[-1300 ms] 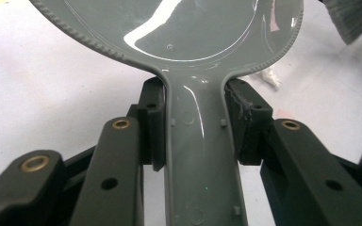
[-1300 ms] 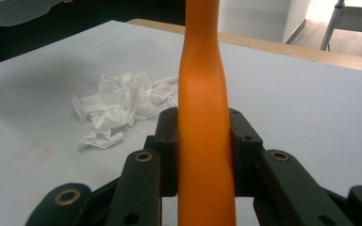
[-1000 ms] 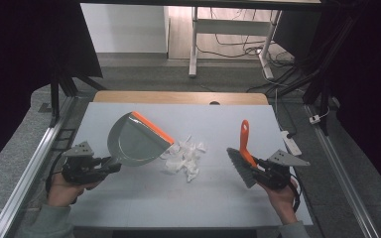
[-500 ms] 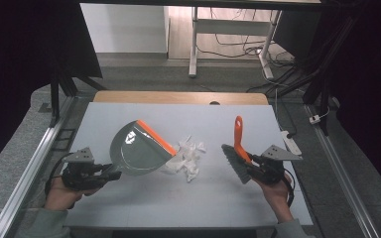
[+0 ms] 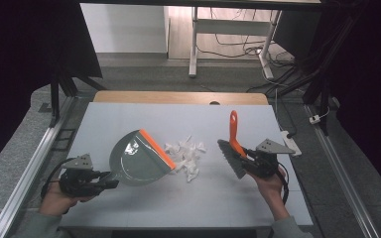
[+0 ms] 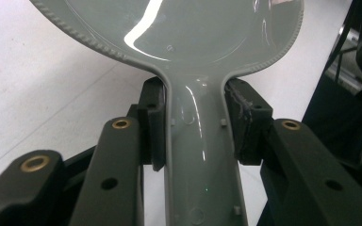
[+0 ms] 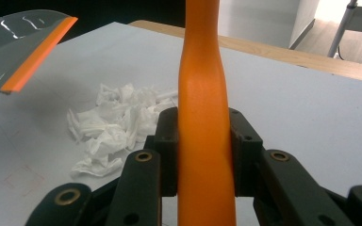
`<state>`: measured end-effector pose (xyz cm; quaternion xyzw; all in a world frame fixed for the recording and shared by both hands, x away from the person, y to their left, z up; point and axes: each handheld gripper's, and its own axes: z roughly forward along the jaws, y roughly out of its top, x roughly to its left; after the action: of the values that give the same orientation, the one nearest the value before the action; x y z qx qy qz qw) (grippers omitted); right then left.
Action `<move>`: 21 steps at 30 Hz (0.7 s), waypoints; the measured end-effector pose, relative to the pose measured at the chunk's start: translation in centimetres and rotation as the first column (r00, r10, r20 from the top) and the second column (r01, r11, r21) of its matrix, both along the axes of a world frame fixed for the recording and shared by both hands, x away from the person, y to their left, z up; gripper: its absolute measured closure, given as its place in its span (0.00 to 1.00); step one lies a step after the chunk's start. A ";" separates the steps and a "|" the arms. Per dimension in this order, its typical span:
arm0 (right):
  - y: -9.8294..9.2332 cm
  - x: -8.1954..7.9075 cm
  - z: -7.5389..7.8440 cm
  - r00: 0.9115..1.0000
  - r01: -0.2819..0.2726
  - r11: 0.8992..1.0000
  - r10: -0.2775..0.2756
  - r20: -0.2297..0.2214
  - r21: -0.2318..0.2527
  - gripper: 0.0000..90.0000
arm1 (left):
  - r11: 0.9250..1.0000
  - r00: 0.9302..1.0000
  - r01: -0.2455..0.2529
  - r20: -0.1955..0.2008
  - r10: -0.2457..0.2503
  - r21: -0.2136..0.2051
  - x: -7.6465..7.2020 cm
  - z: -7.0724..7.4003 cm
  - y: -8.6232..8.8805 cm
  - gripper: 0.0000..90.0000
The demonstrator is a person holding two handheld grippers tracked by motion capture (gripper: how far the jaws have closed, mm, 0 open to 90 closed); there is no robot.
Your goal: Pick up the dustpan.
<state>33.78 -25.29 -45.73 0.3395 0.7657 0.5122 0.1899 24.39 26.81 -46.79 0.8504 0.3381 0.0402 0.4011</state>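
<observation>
The grey dustpan [image 5: 141, 161] is being pinched by its handle in the left gripper [image 5: 106, 179], orange lip raised, just left of the paper scraps [image 5: 186, 156] on the table [image 5: 129, 114]. The brush [image 5: 233, 146] is being clamped by its orange handle in the right gripper [image 5: 245, 161], bristles being held just right of the scraps.

A white-topped table [image 5: 129, 124] with a wooden far edge stands on grey carpet, dark curtains [image 5: 25, 54] hang at both sides, and a white desk frame [image 5: 228, 29] with loose cables stands on the lit wooden floor beyond.
</observation>
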 end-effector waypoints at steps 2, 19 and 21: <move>0.1 0.1 0.0 1.000 0.000 1.000 0.000 -0.001 0.001 0.77 | 1.000 1.000 0.013 -0.003 -0.013 0.017 -0.1 -0.1 0.2 0.68; 1.8 2.0 -0.2 1.000 0.009 1.000 -0.009 -0.019 -0.010 0.77 | 0.996 0.997 0.011 -0.073 -0.005 0.084 -0.1 -1.1 1.7 0.68; 2.0 2.3 -0.1 1.000 0.010 1.000 -0.010 -0.017 -0.010 0.77 | 0.995 0.997 0.008 -0.084 0.001 0.100 -0.1 -1.3 1.9 0.68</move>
<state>36.05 -23.26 -45.86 0.3470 0.7682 0.5043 0.1875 24.34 28.75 -48.10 0.8710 0.3507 0.0209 0.3434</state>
